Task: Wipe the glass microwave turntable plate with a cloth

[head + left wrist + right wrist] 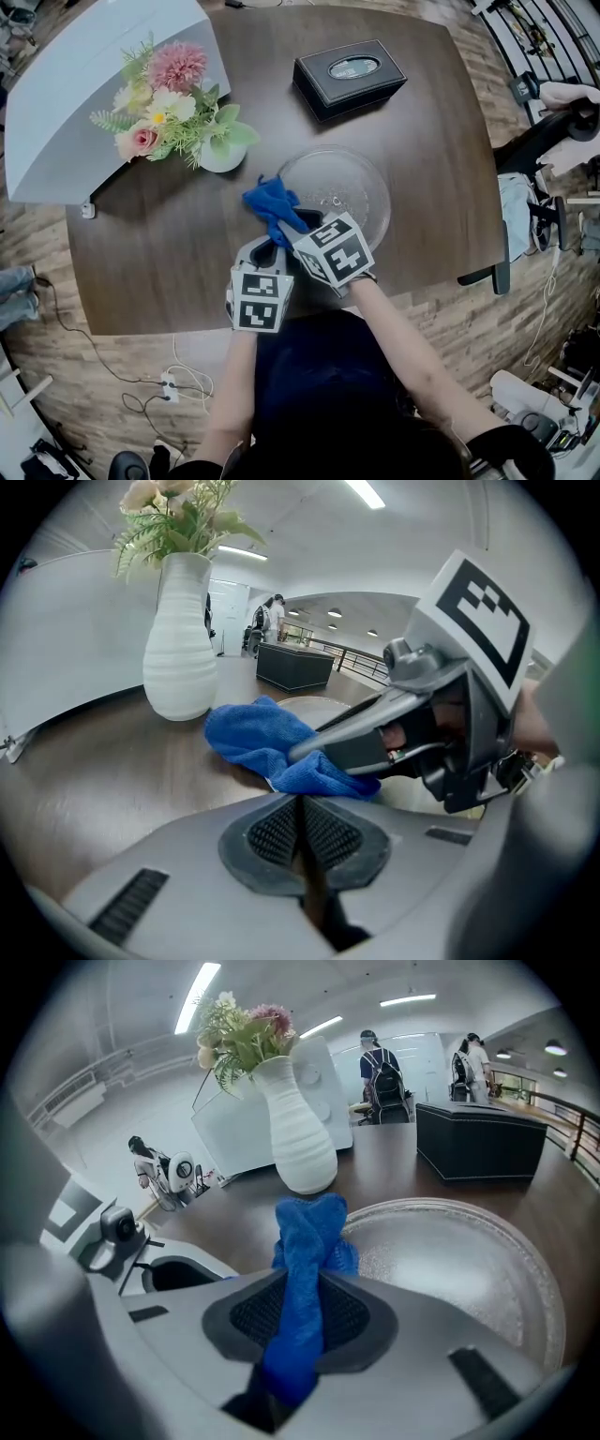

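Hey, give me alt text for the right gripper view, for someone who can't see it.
The right gripper is shut on a blue cloth, bunched at the near left rim of a glass turntable plate on a dark wooden table. Behind stand a white vase of flowers and a black box.

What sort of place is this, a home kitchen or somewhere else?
Probably an open-plan office or lab hall, not a home: long ceiling strip lights, a person with a backpack standing in the background, and a power strip lying on the floor beside the dark wooden table.
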Available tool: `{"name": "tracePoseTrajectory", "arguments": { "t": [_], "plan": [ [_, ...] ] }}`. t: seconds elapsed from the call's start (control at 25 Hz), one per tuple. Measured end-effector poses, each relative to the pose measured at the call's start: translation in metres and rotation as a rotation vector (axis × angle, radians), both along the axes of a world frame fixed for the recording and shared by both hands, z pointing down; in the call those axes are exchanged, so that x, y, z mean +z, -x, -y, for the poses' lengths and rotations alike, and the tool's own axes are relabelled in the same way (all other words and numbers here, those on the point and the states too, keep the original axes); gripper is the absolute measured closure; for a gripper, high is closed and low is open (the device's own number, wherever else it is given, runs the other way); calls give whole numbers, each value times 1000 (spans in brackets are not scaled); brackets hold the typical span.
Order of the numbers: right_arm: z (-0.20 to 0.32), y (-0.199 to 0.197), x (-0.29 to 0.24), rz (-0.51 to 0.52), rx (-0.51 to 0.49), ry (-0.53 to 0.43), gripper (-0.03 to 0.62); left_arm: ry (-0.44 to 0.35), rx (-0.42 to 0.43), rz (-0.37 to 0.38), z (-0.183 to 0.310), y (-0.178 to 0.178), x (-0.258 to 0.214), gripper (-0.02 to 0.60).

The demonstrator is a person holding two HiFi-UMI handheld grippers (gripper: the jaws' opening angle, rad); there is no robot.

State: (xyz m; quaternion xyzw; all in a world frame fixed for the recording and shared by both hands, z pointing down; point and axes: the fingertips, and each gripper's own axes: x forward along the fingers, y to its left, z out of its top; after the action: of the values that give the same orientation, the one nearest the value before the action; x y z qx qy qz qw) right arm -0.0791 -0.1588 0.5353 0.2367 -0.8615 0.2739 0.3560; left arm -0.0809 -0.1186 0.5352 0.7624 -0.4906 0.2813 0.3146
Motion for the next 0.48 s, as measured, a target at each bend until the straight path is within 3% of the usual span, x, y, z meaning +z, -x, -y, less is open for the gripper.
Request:
{"name": "tracePoseTrajectory", "arguments": {
  "t": [0.12, 0.48],
  "plan": [
    [1, -6, 1, -37, -15, -46, 520, 0, 0, 0, 0, 0, 0, 578],
    [11, -32, 1, -52, 43, -52, 520, -3, 1, 4, 0, 0, 0, 578]
  ]
}}
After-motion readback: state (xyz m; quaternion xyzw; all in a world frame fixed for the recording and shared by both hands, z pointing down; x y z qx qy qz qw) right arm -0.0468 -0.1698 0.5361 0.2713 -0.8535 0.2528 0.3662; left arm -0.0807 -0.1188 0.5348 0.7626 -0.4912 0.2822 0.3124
